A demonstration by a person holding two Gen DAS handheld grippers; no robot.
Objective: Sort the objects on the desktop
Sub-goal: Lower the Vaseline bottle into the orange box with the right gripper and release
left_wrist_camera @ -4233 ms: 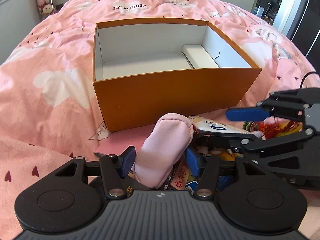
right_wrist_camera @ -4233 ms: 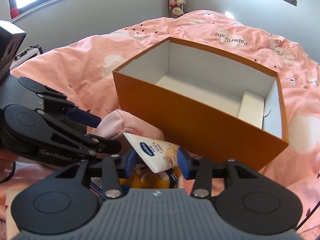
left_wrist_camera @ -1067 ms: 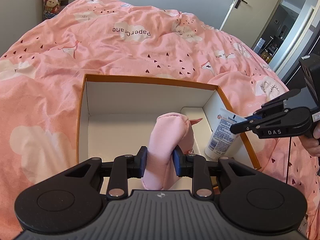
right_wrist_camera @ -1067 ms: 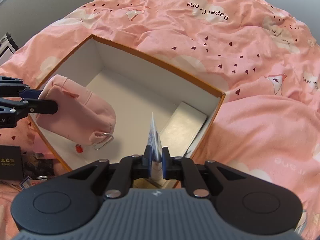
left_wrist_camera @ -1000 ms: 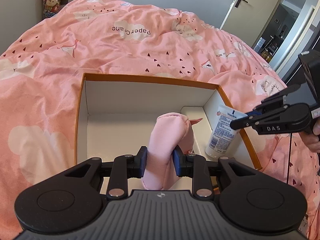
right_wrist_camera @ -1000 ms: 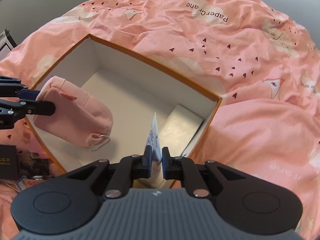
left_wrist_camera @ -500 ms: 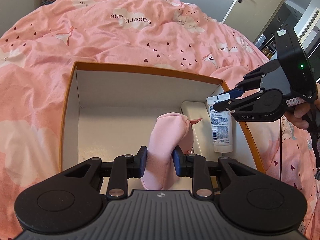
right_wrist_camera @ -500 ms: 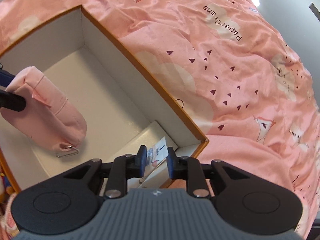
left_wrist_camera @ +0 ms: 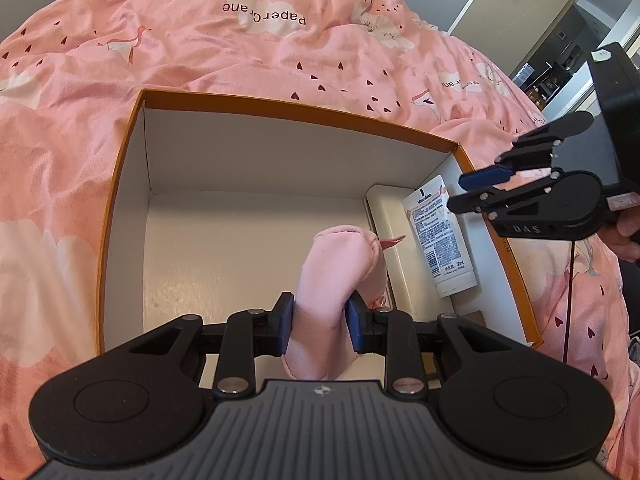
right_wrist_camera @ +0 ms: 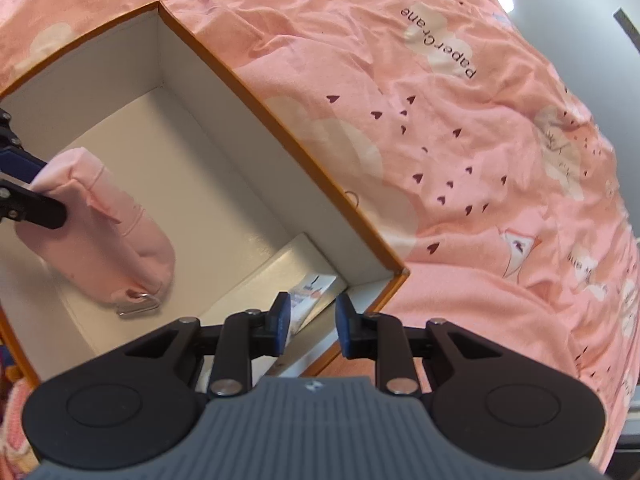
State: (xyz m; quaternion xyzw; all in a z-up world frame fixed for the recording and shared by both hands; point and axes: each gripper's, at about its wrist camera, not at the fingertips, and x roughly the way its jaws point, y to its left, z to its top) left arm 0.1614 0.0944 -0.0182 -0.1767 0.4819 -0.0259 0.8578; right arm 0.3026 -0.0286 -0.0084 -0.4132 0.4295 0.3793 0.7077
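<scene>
Item: soft pink fabric pouch (left_wrist_camera: 340, 276), clamped in my left gripper (left_wrist_camera: 320, 322) over orange cardboard box (left_wrist_camera: 280, 106) for stowing. Right gripper (right_wrist_camera: 310, 322) just opened, empty; white lotion tube (left_wrist_camera: 440, 236) rests inside.

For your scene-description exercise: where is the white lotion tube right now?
In the left wrist view the lotion tube lies inside the orange box, on the raised white ledge along its right wall, right of the pink pouch.

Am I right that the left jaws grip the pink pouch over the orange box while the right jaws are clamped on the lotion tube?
Not quite. The right gripper is open: in the left wrist view the lotion tube leans free against the orange box wall. The left gripper does grip the pink pouch over the box.
</scene>
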